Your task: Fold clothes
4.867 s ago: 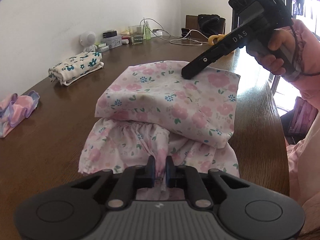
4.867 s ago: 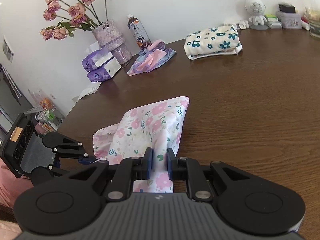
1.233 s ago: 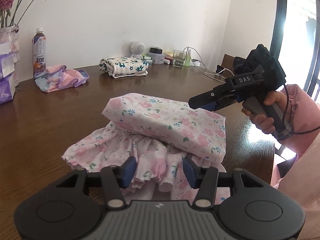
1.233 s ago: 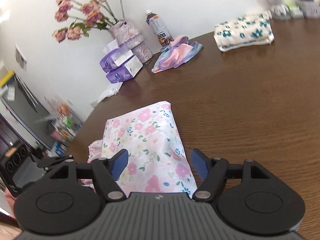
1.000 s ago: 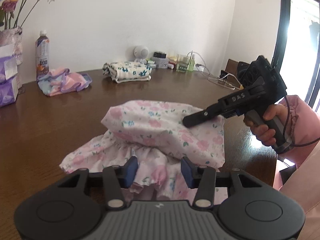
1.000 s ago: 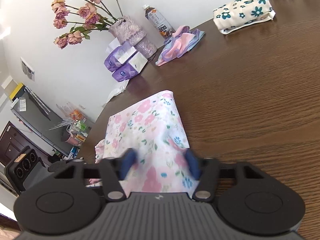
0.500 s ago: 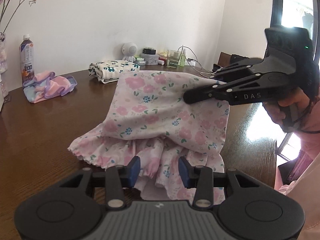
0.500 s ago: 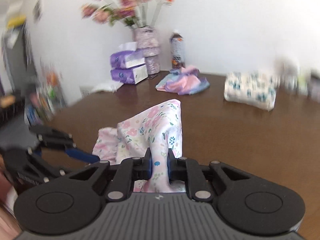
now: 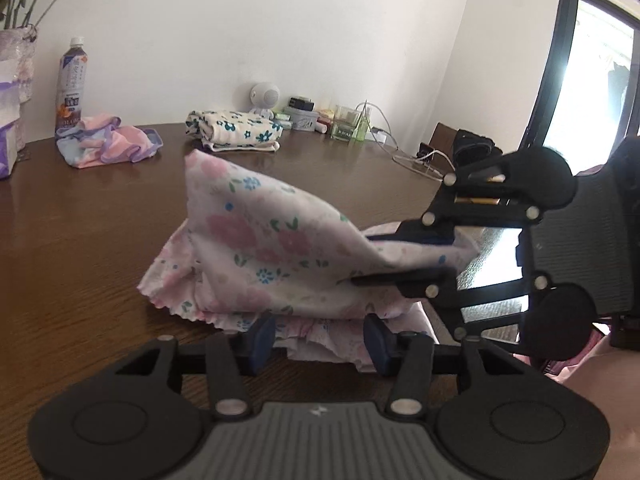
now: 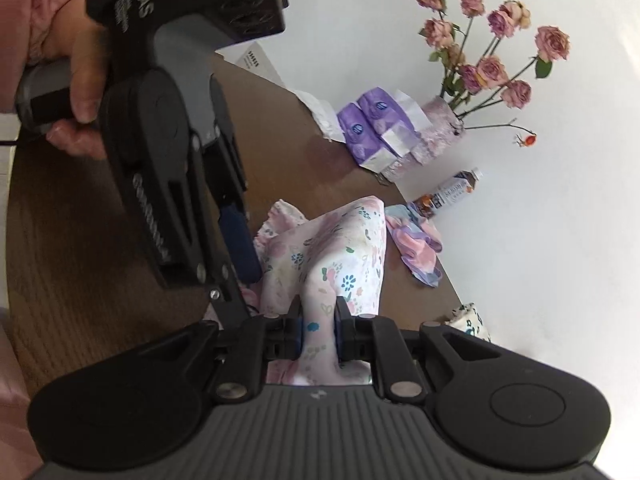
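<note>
A pink floral garment (image 9: 272, 248) lies on the brown table (image 9: 80, 240), its folded upper part lifted into a slanting peak. My right gripper (image 10: 320, 334) is rolled onto its side and shut on that fold. In the left wrist view the right gripper (image 9: 376, 258) comes in from the right, one finger above the cloth and one below. My left gripper (image 9: 319, 340) stands low at the near edge, its jaws opening. The ruffled hem (image 9: 320, 328) lies between its pads, which do not press on it. A hand (image 10: 76, 92) holds the left gripper, whose blue pad (image 10: 240, 240) shows.
At the back lie a folded white cloth with blue flowers (image 9: 234, 132), a crumpled pink and purple cloth (image 9: 108, 150) and a bottle (image 9: 72, 84). Purple tissue packs (image 10: 372, 128) and a vase of roses (image 10: 440, 128) stand at the table's end. Cables and small jars (image 9: 348, 126) sit near the window side.
The right gripper shut on the garment's fold, rolled onto its side and swung the fold up and over towards the left gripper. The left jaws narrowed slightly, then widened again.
</note>
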### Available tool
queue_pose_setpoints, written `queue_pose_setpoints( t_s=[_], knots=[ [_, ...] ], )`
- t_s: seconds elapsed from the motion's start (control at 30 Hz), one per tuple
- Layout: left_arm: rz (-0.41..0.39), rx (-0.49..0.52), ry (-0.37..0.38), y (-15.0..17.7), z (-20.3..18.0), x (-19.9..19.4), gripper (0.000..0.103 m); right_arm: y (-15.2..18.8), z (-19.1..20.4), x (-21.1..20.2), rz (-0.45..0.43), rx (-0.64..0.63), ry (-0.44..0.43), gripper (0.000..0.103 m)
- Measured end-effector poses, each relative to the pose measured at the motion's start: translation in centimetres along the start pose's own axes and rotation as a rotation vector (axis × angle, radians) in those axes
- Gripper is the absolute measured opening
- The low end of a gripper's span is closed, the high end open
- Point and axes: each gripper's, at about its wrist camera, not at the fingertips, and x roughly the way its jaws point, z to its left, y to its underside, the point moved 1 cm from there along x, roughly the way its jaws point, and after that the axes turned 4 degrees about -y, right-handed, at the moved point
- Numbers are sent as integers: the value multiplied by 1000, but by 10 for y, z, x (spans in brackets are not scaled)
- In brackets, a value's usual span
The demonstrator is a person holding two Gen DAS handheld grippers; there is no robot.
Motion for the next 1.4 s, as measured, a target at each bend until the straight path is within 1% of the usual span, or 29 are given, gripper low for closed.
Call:
queue_pose_setpoints(
  t_s=[0.03, 0.1, 0.13, 0.2, 0.23, 0.3, 0.33, 0.37, 0.4, 0.43, 0.47, 0.5, 0.57, 0.67, 0.73, 0.77, 0.8, 0.87, 0.9, 1.0, 1.13, 1.17, 1.2, 1.27, 1.3, 1.33, 1.37, 1.4],
  knots=[
    [-32, -20, -9, -2, 3, -13, 53, 0, 3, 1, -2, 1, -15, 14],
    [-109, -60, -34, -9, 8, -35, 60, -1, 6, 3, -6, 23, -44, 17],
    [-146, -69, -47, -14, 8, -41, 60, -2, 8, 3, -10, 37, -62, 18],
    [-198, -74, -43, -27, 3, -42, 60, -4, 10, 4, -22, 67, -101, 24],
    [-224, -76, -41, -33, 1, -42, 60, -4, 10, 3, -26, 82, -117, 26],
    [-242, -49, -31, -49, -8, -28, 58, -4, 10, 4, -28, 118, -140, 31],
    [-234, -20, -47, -55, -12, -17, 54, -3, 10, 5, -28, 137, -151, 32],
    [-224, 11, -66, -62, -17, -6, 45, -3, 10, 5, -33, 160, -163, 33],
    [-193, 21, -93, -64, -18, 4, 39, -2, 9, 4, -40, 181, -175, 34],
    [-157, 26, -121, -64, -18, 14, 35, -1, 8, 3, -45, 202, -185, 35],
    [-121, 31, -149, -64, -18, 24, 30, 1, 6, 1, -50, 231, -197, 37],
    [-97, 15, -160, -59, -13, 30, 29, 4, 3, -1, -57, 264, -211, 39],
    [-66, -26, -167, -49, -2, 39, 29, 11, -4, -9, -77, 346, -246, 42],
    [-69, -78, -143, -37, 9, 39, 29, 34, -35, -33, -172, 596, -325, 48],
    [-67, -83, -148, -35, 11, 38, 29, 51, -56, -44, -235, 761, -330, 48],
    [-67, -85, -151, -34, 11, 38, 29, 58, -63, -46, -248, 816, -316, 48],
    [-62, -93, -155, -32, 12, 39, 29, 62, -64, -42, -229, 832, -298, 47],
    [-51, -116, -159, -30, 14, 41, 30, 66, -60, -29, -163, 835, -266, 45],
    [-44, -127, -160, -28, 15, 42, 30, 68, -59, -23, -130, 837, -250, 41],
    [-23, -160, -165, -23, 19, 47, 31, 74, -46, -12, -84, 843, -243, 40],
    [-9, -187, -176, -22, 22, 47, 31, 83, -40, -7, -78, 878, -252, 40],
    [-9, -189, -177, -23, 22, 45, 34, 85, -40, -6, -76, 885, -255, 40],
    [-16, -188, -171, -25, 20, 41, 40, 87, -41, -6, -75, 890, -257, 40],
    [-71, -190, -132, -30, 18, 26, 49, 90, -42, -9, -78, 905, -260, 40],
    [-105, -187, -121, -34, 18, 16, 52, 92, -45, -12, -96, 926, -266, 41],
    [-128, -178, -128, -38, 18, 10, 53, 93, -50, -16, -120, 954, -275, 41],
    [-140, -164, -151, -42, 19, 6, 54, 95, -54, -22, -149, 979, -272, 41],
    [-137, -155, -174, -44, 22, 7, 54, 97, -58, -29, -180, 1002, -263, 41]
  ],
)
